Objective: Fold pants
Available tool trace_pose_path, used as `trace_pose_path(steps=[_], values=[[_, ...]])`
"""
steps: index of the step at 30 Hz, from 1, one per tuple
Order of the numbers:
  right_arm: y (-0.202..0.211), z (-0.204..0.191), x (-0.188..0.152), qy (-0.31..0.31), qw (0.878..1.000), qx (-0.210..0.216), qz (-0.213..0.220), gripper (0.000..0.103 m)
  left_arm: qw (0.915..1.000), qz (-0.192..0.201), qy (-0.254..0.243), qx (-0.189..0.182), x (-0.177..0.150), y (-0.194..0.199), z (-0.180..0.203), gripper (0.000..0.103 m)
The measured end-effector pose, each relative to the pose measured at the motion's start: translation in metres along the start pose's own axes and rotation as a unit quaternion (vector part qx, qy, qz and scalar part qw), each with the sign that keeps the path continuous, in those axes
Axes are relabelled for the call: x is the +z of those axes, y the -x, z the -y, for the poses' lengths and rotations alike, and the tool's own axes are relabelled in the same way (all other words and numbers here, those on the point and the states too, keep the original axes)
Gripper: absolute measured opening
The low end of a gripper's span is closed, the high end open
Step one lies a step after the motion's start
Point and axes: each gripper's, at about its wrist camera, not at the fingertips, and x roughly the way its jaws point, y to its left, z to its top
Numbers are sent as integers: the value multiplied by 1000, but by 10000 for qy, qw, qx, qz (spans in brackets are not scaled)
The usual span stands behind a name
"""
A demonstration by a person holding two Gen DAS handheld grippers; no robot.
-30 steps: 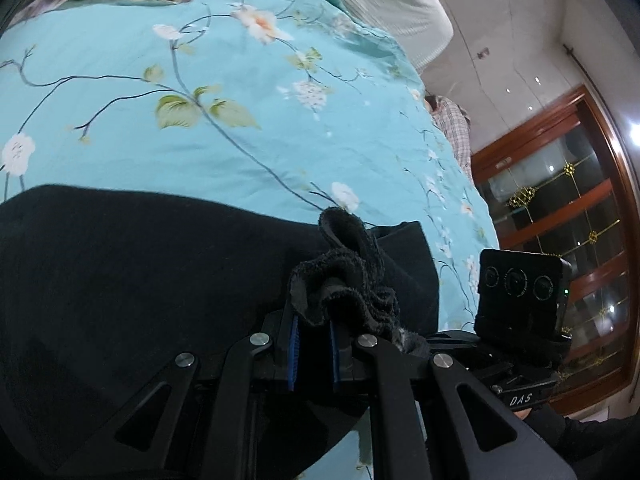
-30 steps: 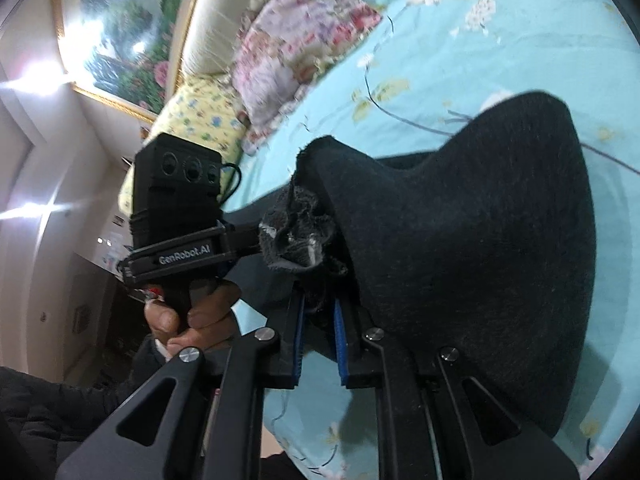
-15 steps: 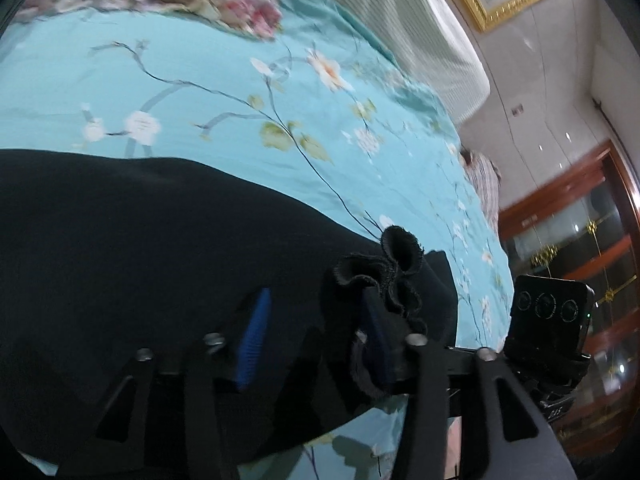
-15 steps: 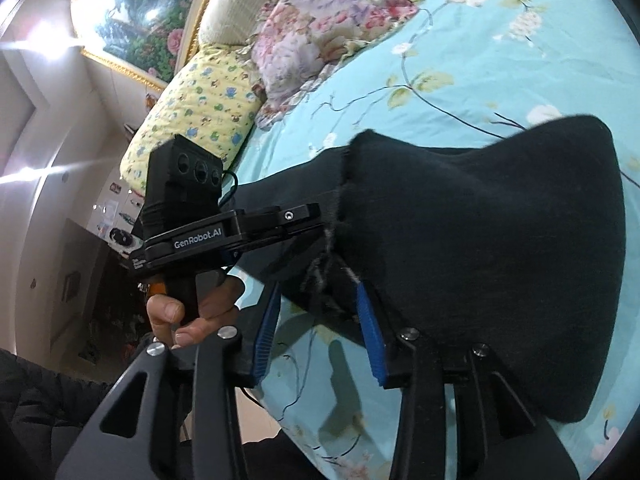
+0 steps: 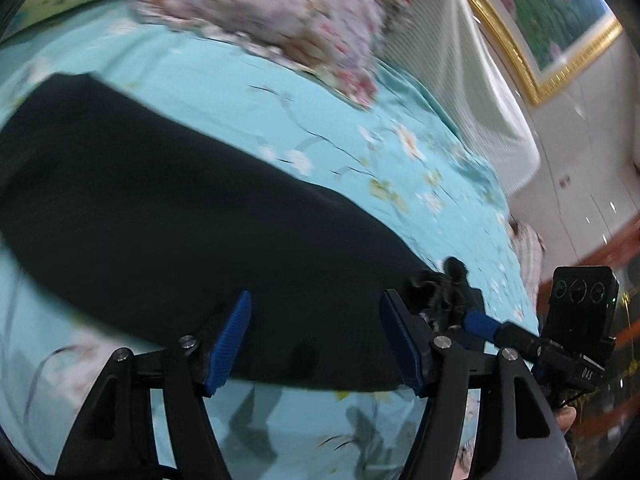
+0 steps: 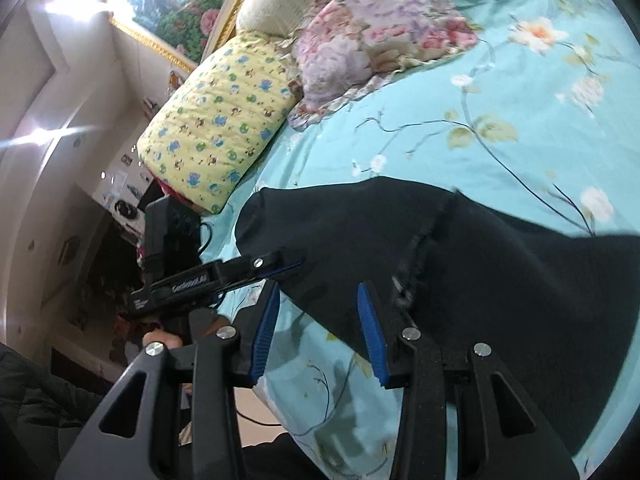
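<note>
Left gripper (image 5: pixel 316 340) jaws opening, right gripper (image 6: pixel 318 330) jaws released, black pants (image 5: pixel 180 232) dropped flat since earlier

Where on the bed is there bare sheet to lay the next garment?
Bare teal sheet lies between the black pants and the floral pillow. A thin strip runs along the near bed edge. The headboard end is crowded: the floral pillow and the yellow pillow.
</note>
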Motion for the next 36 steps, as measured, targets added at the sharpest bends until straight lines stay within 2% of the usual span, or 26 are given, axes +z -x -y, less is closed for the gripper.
trace_pose_path(steps=[4,9,12,14,19,25,28,33,36], values=[[-23,-11,12,180,9996,63,-202,42,9983,336,346,319,-5,31,-28,71],[-59,-29,28,520,9973,40,-510,42,9921,646,878,626,-7,61,-68,72],[-79,-41,39,684,9956,48,-646,43,9877,722,1152,775,-6,70,-89,72],[-93,-48,47,785,9943,37,-718,48,9840,796,1362,824,-5,75,-104,72],[-127,-65,68,1162,9891,-117,-897,49,9766,776,1739,997,2,73,-131,72],[-181,-83,98,1618,9776,-233,-1325,49,9733,816,1903,993,13,65,-148,72],[-213,-91,113,1914,9682,-351,-1574,49,9725,826,1944,976,18,64,-153,72],[-260,-97,126,2338,9501,-619,-1969,49,9667,960,2236,798,21,63,-164,72],[-279,-99,133,2362,9481,-471,-2074,49,9669,981,2172,909,24,60,-162,71]])
